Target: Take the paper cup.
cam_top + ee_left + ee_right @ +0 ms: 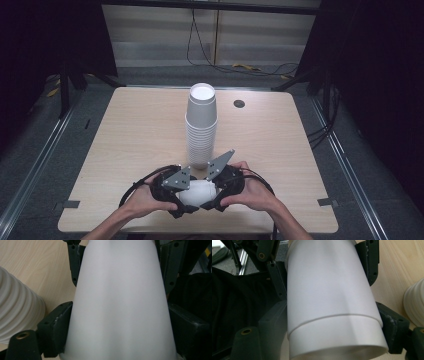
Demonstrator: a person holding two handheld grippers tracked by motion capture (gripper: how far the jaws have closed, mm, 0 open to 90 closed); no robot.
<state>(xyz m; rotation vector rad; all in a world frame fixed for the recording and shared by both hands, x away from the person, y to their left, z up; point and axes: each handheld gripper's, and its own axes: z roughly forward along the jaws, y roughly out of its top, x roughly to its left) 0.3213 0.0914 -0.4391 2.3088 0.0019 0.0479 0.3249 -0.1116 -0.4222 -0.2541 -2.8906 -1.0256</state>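
Just in front of the tall stack of white paper cups (201, 125) on the light wooden table (130, 135), a pair of nested white paper cups (198, 192) lies sideways. The left claw (181, 202) pinches one end and the right claw (209, 202) pinches the other.

Overhead light falls evenly on the counter (140, 130), its surroundings dark; close views of the white cup (120, 302) are soft, slightly blurred.
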